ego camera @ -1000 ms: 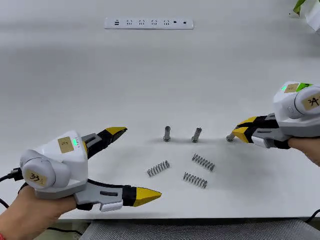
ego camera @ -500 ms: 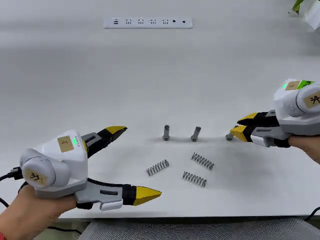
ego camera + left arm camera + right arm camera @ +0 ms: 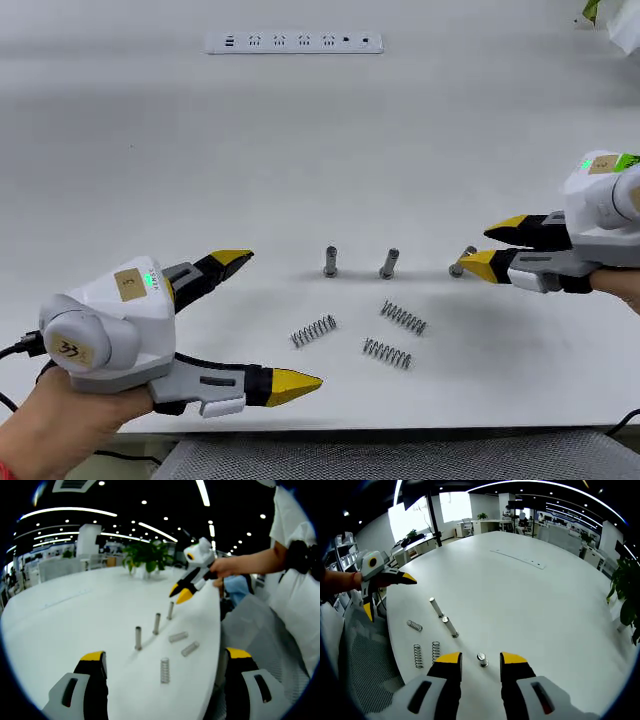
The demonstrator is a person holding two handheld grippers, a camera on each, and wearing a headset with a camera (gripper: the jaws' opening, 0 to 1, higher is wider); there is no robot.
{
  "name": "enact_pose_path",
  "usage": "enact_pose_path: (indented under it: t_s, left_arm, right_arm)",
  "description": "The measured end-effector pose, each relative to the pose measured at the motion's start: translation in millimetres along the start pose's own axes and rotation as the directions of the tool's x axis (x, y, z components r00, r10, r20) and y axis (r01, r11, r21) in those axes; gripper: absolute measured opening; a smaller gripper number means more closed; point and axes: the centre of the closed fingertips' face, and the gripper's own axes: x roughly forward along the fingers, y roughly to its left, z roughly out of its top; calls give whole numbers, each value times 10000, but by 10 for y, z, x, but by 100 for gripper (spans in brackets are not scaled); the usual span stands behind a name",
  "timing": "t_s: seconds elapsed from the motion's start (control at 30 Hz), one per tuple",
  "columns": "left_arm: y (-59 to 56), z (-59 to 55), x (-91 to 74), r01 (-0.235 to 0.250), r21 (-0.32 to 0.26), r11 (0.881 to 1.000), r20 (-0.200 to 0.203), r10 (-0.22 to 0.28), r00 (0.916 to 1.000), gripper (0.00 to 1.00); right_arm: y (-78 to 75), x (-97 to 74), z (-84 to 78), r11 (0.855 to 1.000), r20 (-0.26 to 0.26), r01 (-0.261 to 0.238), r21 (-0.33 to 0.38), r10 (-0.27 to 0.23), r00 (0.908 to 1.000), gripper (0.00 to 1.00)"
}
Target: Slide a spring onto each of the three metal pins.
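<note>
**Steel pins [image 3: 331,261] bare; jaws eased off**

Right gripper [image 3: 476,250] has parted its jaws either side of the end pin [image 3: 462,262], gripping nothing. Left gripper [image 3: 285,318] gapes wide, empty. Three springs [image 3: 387,353] lie loose beside the pins; none fitted yet
</note>
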Motion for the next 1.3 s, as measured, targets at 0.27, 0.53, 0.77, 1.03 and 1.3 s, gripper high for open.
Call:
enact_pose_path:
  t_s: [0.27,0.53,0.77,1.03,1.3]
  left_arm:
    - [-5,9,-6,-70,52,10000,-49,70,10000,99]
    - [-21,17,-2,-146,112,9998,-153,147,9998,97]
    - [12,-2,-12,-362,165,9992,-384,368,9986,94]
    - [52,-15,-20,-574,157,9982,-670,583,9960,89]
    - [51,-108,24,-619,258,9977,-1330,648,9890,84]
  right_arm:
    - [56,-87,24,9991,252,-181,-375,190,9995,44]
    - [85,-171,4,9960,484,-464,-761,502,9976,54]
    - [137,-278,-53,9905,637,-760,-1142,837,9945,65]
    - [186,-367,-146,9831,788,-1085,-1471,1210,9895,74]
    - [221,-425,-200,9803,937,-1248,-1531,1401,9857,77]
